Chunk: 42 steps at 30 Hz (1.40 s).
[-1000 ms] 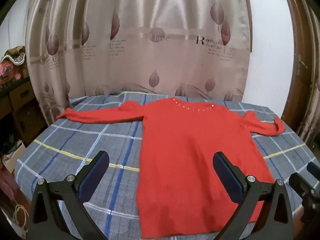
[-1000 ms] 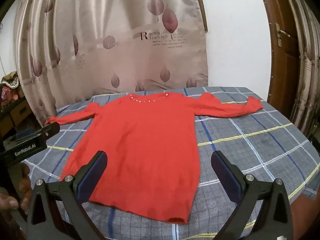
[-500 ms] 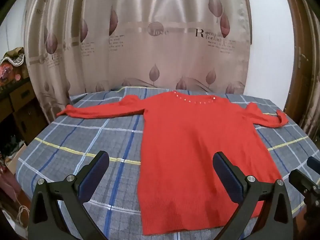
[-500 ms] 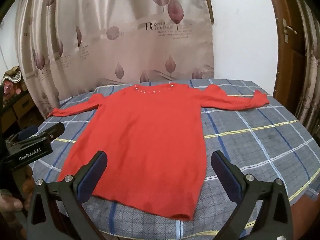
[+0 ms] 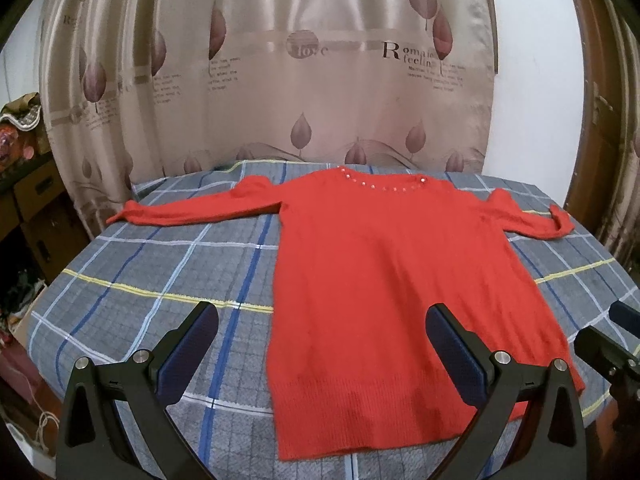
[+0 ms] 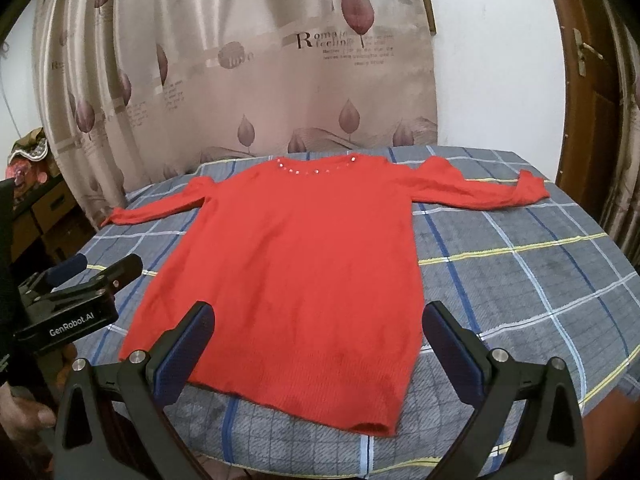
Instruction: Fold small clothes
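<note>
A red long-sleeved sweater (image 5: 384,288) with beads at the neckline lies flat and spread out on the plaid-covered table (image 5: 160,280), both sleeves stretched sideways. It also shows in the right wrist view (image 6: 304,264). My left gripper (image 5: 320,344) is open and empty, held above the hem's left part near the front edge. My right gripper (image 6: 316,344) is open and empty, held above the hem. The left gripper also shows at the left of the right wrist view (image 6: 80,280).
A beige curtain (image 5: 280,80) with leaf prints hangs right behind the table. A wooden door (image 6: 592,100) stands at the right. Cluttered shelves and boxes (image 5: 28,184) stand at the left. The table (image 6: 540,280) has a rounded edge.
Both grippers have drawn back and risen slightly, so the sweater sits a little farther off and its hem shows fully. The sweater has not moved. Both grippers stay open.
</note>
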Motion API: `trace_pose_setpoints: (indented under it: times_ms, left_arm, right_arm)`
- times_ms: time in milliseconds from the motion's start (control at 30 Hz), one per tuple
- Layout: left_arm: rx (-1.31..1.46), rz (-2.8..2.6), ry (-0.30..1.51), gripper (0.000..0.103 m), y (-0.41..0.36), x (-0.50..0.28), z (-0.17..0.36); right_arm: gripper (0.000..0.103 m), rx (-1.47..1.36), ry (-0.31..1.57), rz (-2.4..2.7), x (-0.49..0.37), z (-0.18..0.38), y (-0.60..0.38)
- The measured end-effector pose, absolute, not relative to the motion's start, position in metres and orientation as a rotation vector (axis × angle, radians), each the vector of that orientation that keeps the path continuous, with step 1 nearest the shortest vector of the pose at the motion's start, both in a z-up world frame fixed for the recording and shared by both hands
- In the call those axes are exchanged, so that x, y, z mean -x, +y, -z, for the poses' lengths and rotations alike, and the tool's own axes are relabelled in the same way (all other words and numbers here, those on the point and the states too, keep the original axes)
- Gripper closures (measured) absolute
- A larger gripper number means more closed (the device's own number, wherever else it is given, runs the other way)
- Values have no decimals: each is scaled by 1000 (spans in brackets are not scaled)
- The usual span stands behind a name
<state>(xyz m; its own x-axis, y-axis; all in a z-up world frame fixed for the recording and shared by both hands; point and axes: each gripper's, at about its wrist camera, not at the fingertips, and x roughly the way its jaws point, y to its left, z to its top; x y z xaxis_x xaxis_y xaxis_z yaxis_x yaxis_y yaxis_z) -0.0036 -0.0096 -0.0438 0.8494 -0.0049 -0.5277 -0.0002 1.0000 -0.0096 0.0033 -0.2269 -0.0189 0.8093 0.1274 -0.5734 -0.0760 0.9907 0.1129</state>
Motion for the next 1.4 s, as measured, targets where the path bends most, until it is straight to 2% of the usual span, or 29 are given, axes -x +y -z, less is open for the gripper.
trace_pose_setpoints:
  times_ms: [1400]
  left_arm:
    - [8,9,570,0,-6,9,44]
  right_arm:
    - [0,-69,645,-127,-2,18,-216]
